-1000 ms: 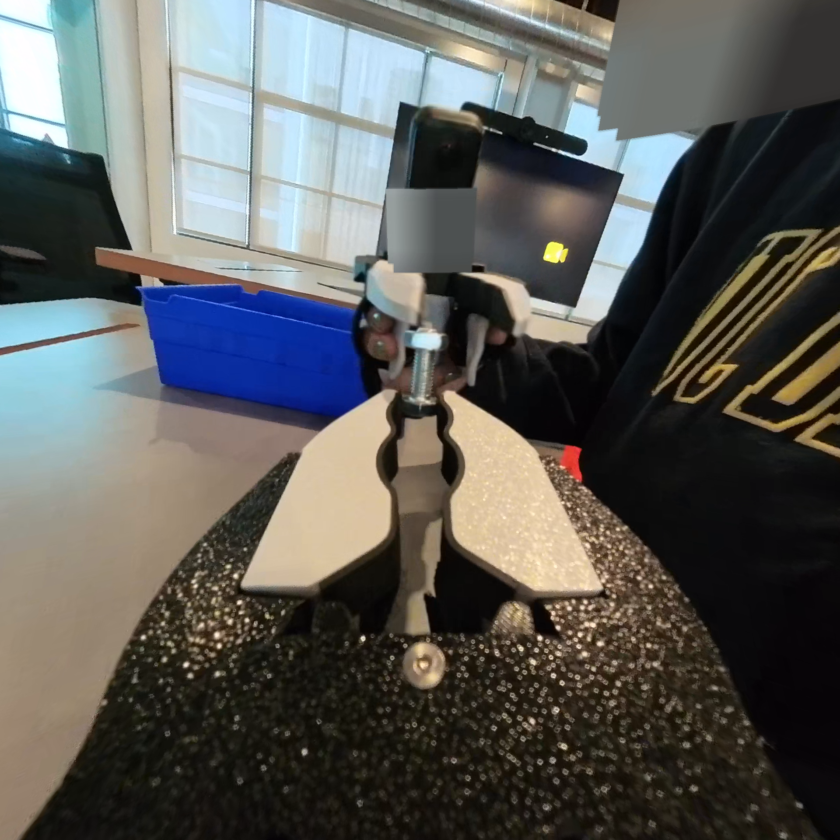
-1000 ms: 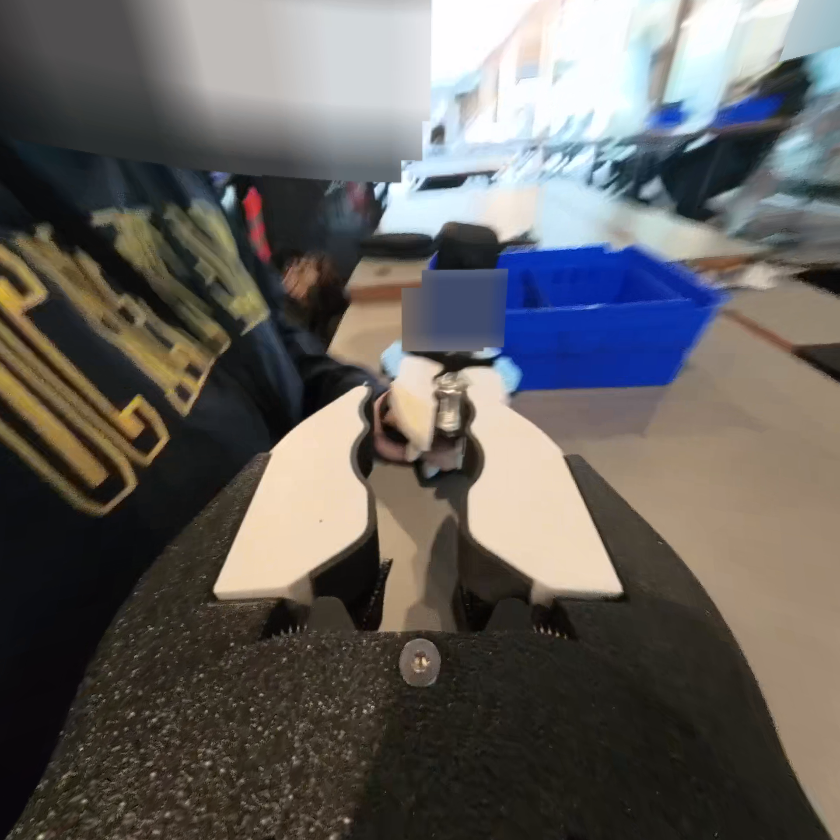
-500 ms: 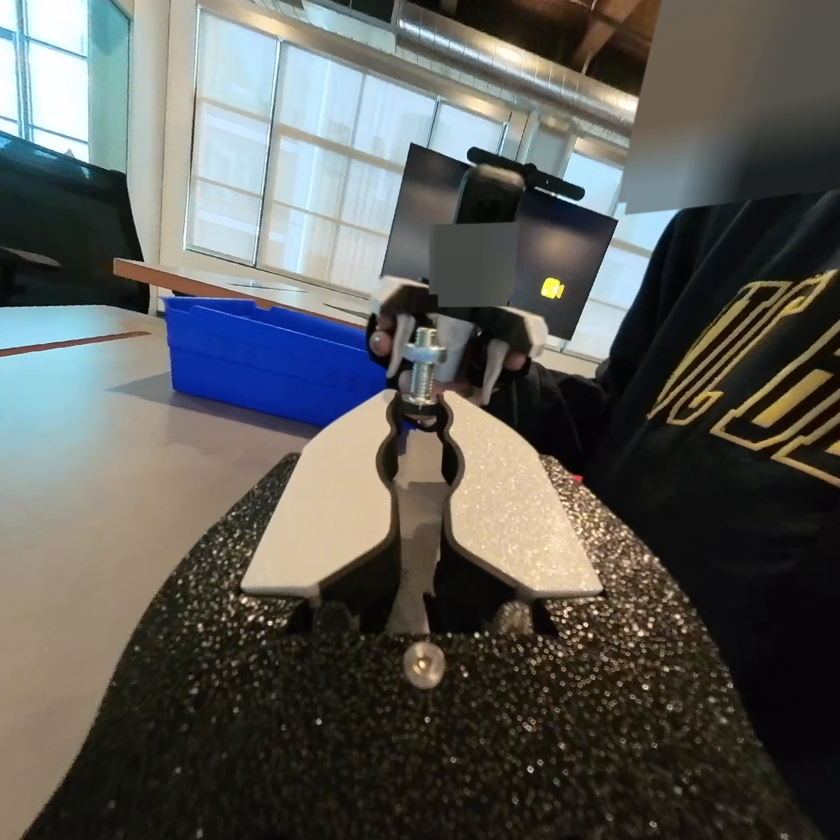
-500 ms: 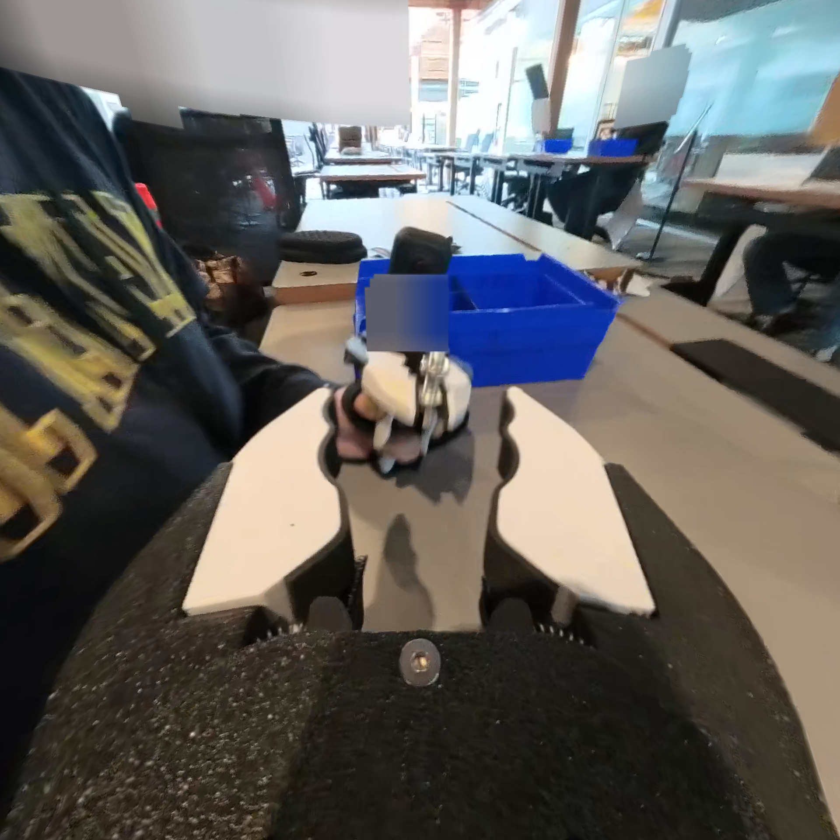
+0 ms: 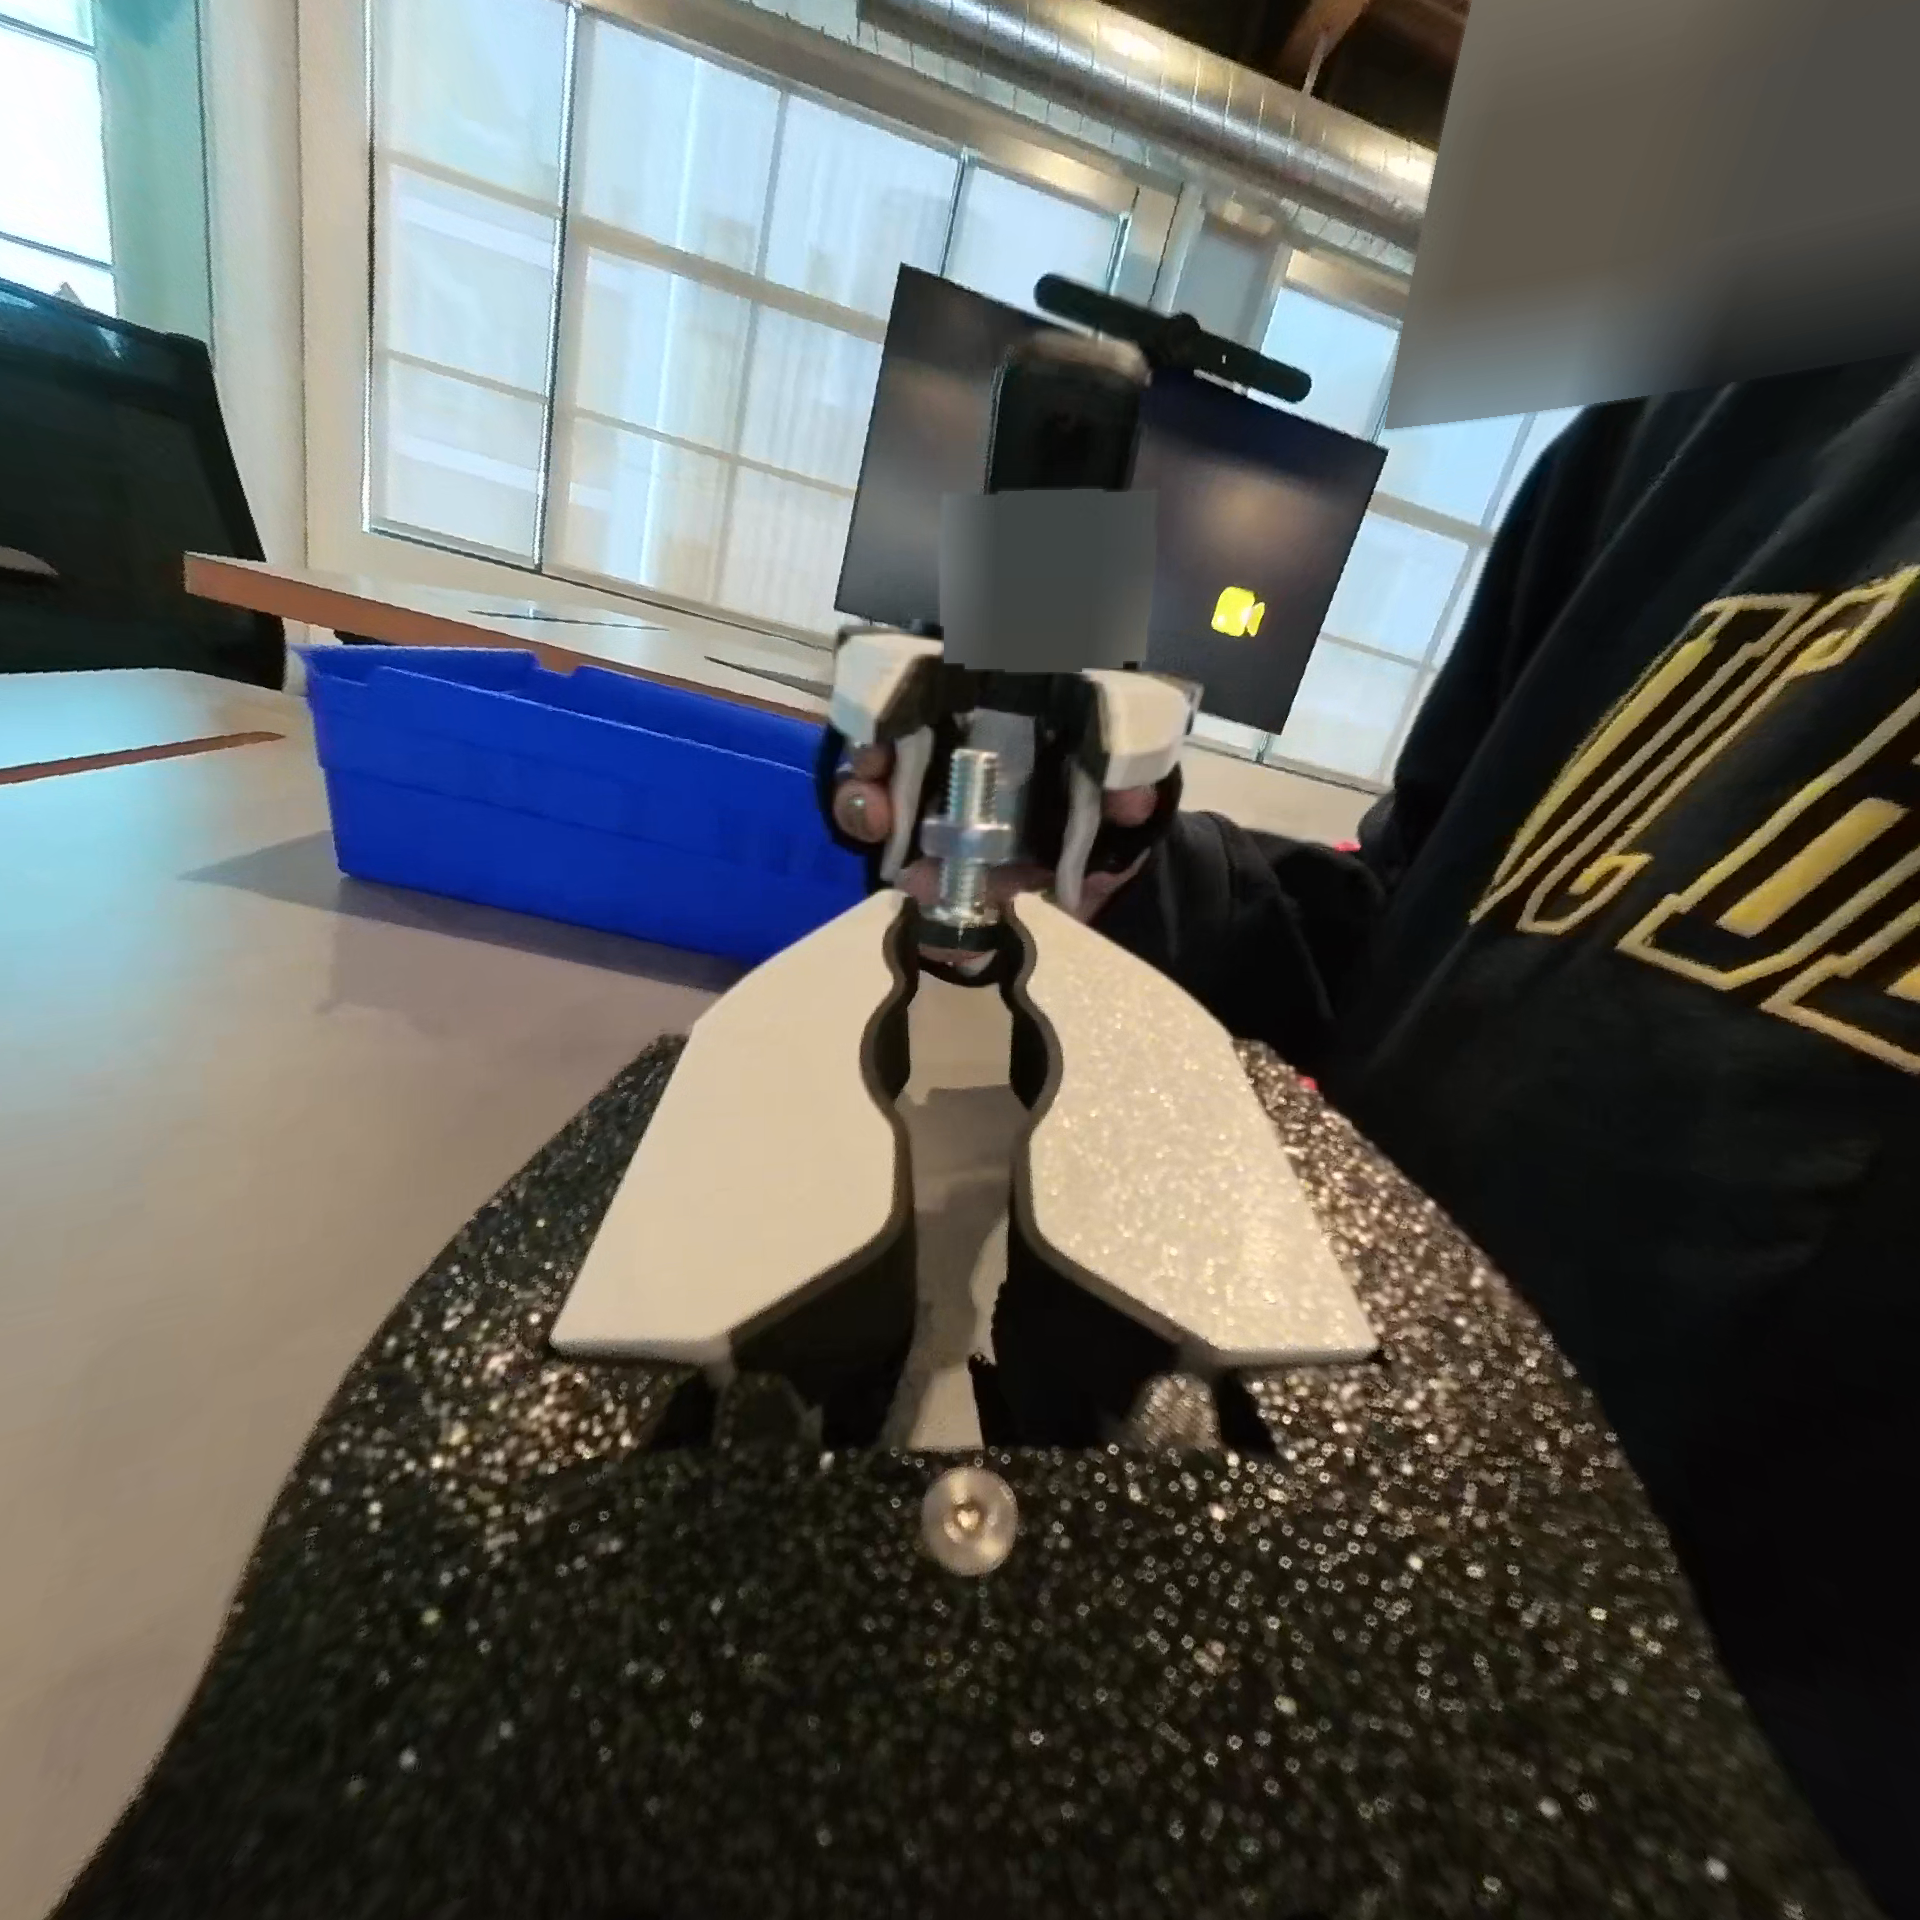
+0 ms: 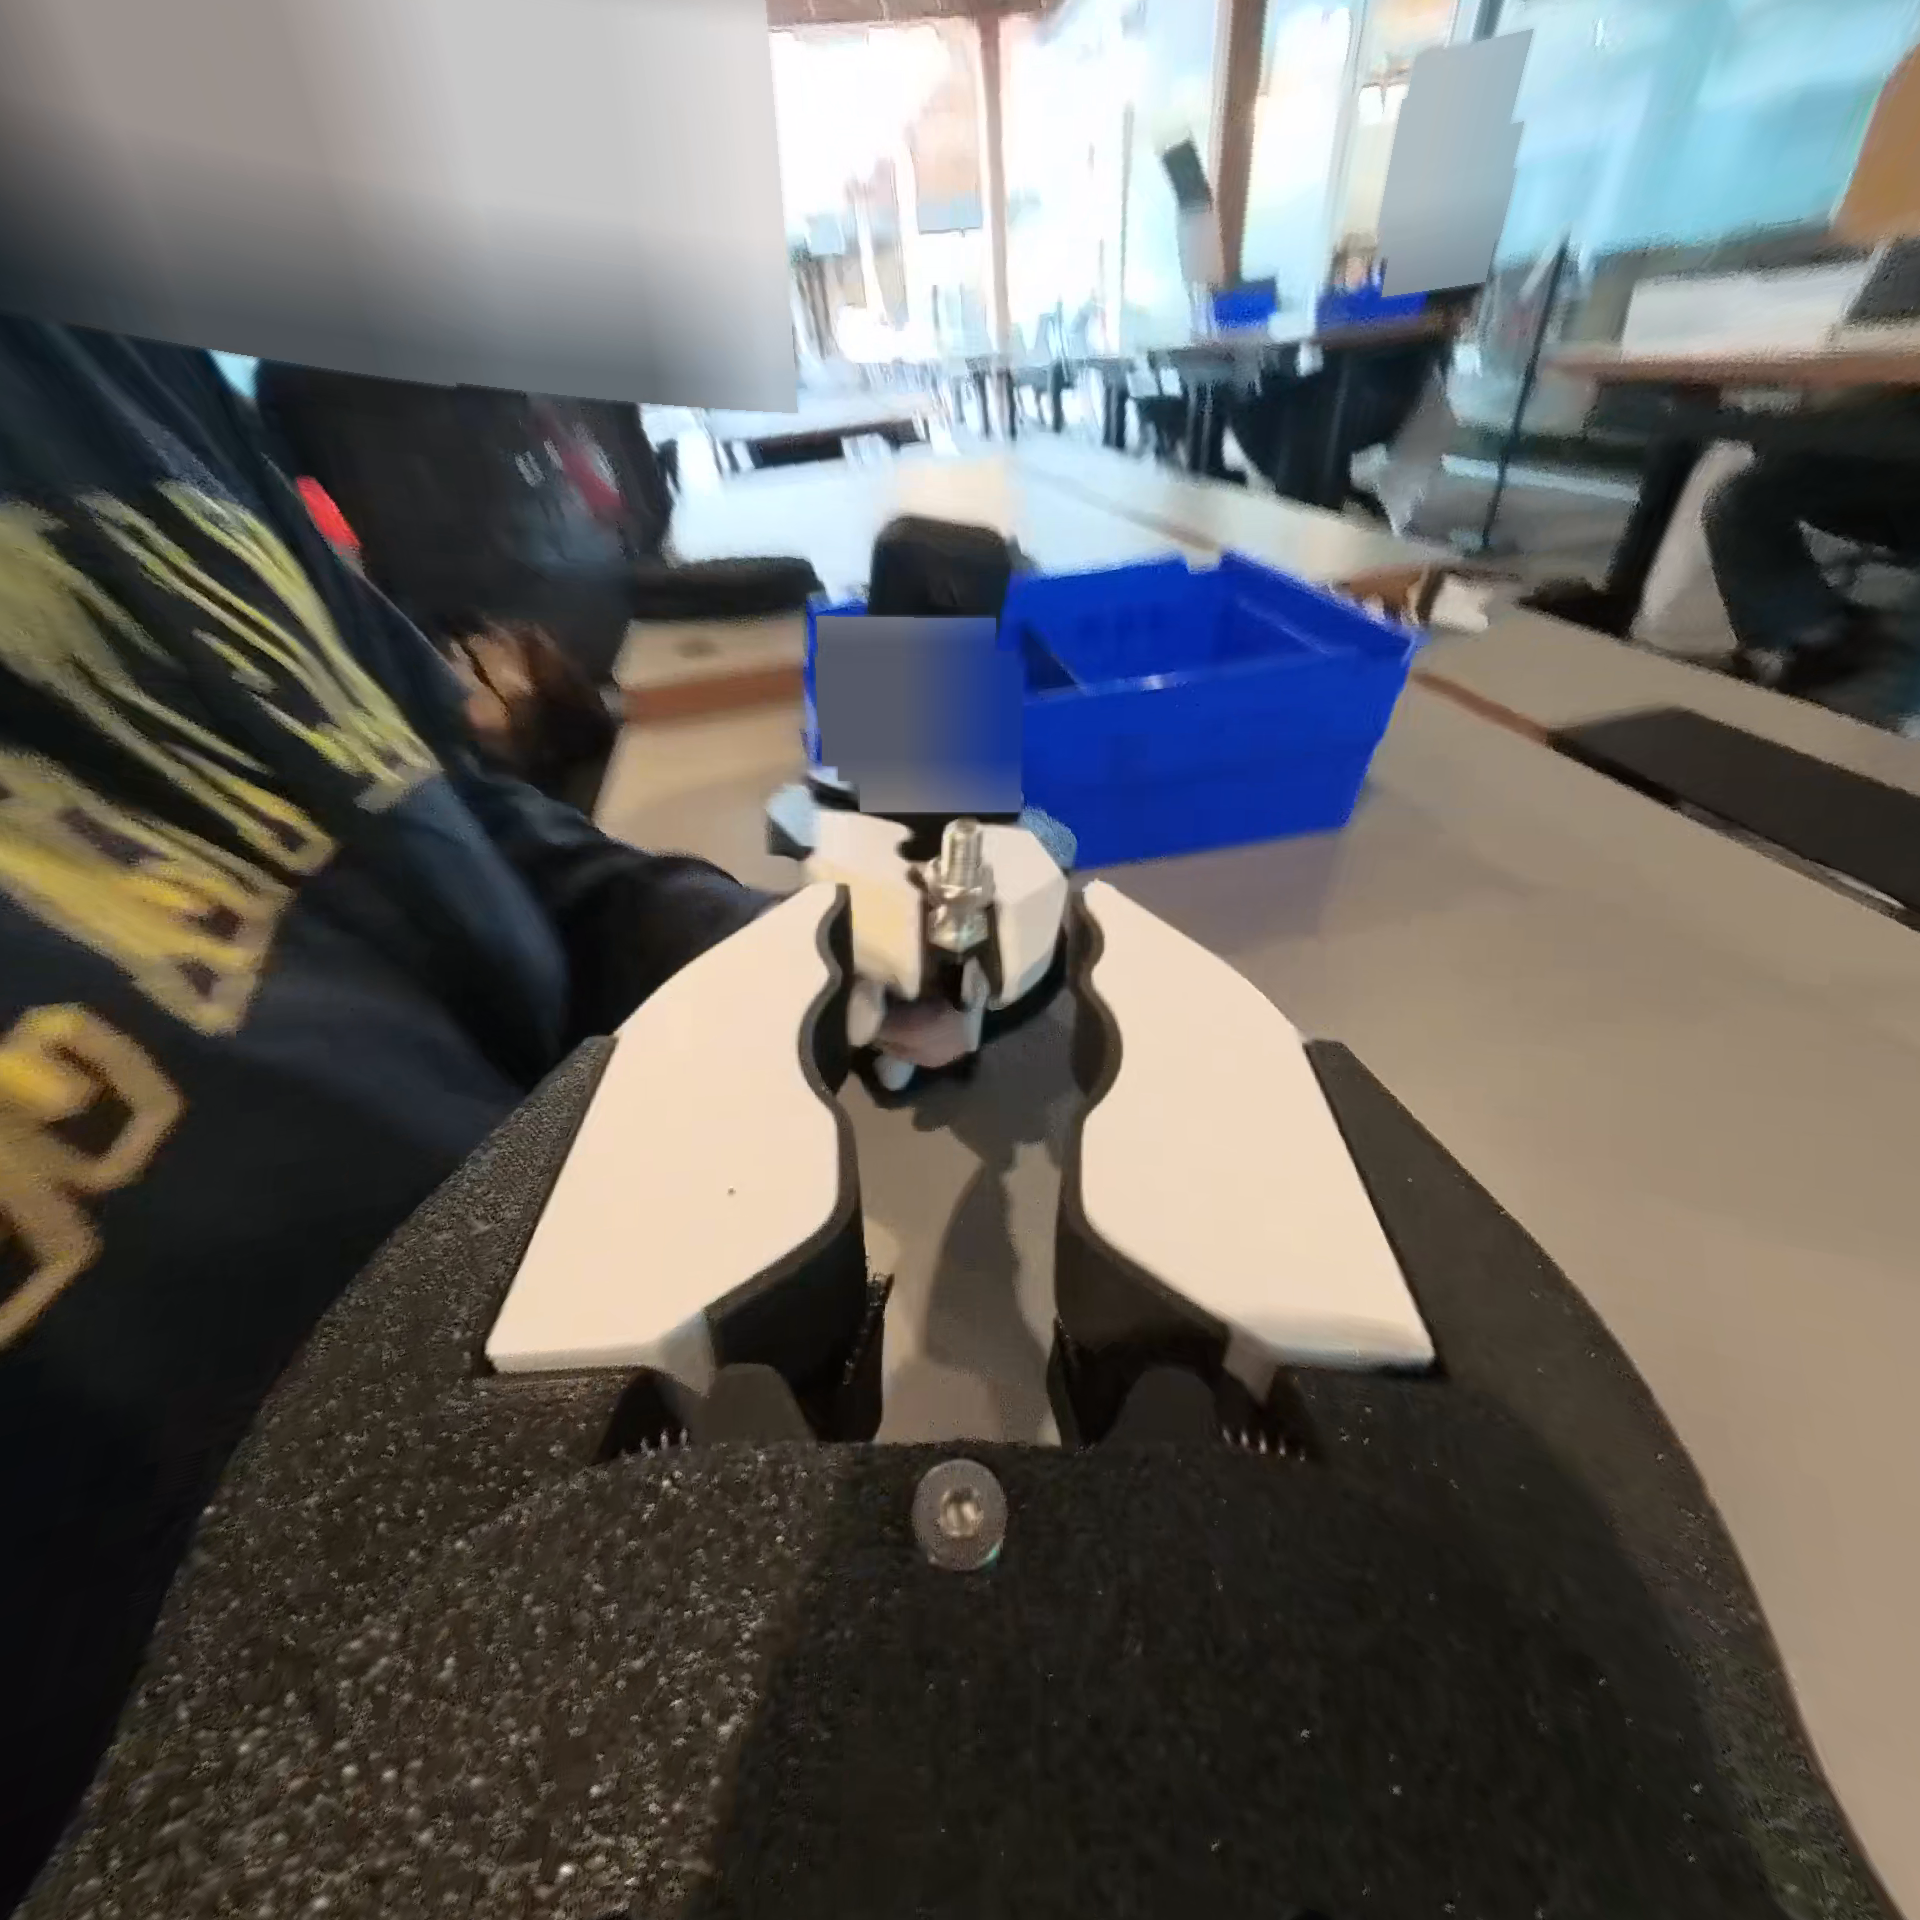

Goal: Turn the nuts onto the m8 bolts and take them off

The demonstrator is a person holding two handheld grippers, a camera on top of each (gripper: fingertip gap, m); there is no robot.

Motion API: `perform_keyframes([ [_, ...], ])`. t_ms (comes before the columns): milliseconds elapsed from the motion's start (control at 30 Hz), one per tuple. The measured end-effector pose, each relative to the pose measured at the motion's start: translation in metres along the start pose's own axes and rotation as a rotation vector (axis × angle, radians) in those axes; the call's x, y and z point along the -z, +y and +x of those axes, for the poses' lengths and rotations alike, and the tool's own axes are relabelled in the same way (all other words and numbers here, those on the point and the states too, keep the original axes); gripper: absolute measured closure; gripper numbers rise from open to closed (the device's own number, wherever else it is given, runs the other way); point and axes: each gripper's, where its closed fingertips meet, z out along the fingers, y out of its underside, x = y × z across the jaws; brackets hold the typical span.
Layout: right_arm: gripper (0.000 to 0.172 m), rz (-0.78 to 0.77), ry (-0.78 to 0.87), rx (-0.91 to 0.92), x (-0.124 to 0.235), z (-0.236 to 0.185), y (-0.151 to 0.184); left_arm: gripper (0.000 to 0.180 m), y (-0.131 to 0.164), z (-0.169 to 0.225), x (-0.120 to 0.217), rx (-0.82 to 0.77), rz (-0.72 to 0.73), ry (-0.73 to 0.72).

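Each wrist camera looks along its fingers, facing the other closely (both share the bolt (image 5: pixel 961 831) and bin (image 6: pixel 1195 717)).

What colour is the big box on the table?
The bin is bright blue, clearest in the right wrist view.

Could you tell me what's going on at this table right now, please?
A person is working a nut along a bolt with two handheld grippers. The left gripper clamps the head end of an upright silver bolt, whose hex nut sits partway down the thread. The right gripper faces it with its fingers open on either side of the nut, not gripping it. A blue bin stands behind on the grey table.
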Motion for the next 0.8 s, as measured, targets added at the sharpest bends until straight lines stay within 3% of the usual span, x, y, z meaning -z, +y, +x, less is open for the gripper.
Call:
perform_keyframes([
  [100, 0.137, -0.073, -0.029, 0.019, -0.018, -0.006, 0.007, 0.166, 0.008, 0.004, -0.005, -0.032, -0.053, 0.01],
  [200, 0.154, -0.119, -0.098, 0.015, -0.025, -0.013, 0.011, 0.166, 0.012, 0.007, -0.008, -0.055, -0.084, 0.016],
  [367, 0.162, -0.101, -0.113, 0.019, -0.023, -0.015, 0.008, 0.165, 0.009, 0.013, -0.01, -0.05, -0.045, 0.055],
  [433, 0.165, -0.09, -0.088, 0.035, -0.017, -0.012, 0.004, 0.129, 0.007, 0.012, -0.012, -0.043, -0.028, 0.049],
  [467, 0.165, -0.074, -0.077, 0.04, -0.013, -0.01, 0.0, 0.122, 0.008, 0.011, -0.013, -0.035, -0.037, 0.043],
  [567, 0.164, -0.094, 0.048, 0.102, 0.019, 0.006, -0.017, 0.122, 0.008, 0.013, -0.013, -0.054, -0.037, 0.047],
  [667, 0.165, -0.194, 0.374, 0.204, 0.086, 0.053, -0.033, 0.118, 0.009, 0.009, -0.013, -0.074, -0.056, 0.002],
  [733, 0.165, -0.381, 0.605, 0.177, 0.147, 0.088, -0.026, 0.118, 0.01, 0.006, -0.012, -0.082, -0.062, -0.02],
  [800, 0.164, -0.652, 0.764, 0.09, 0.208, 0.116, 0.005, 0.118, 0.008, 0.004, -0.011, -0.084, -0.056, -0.038],
])
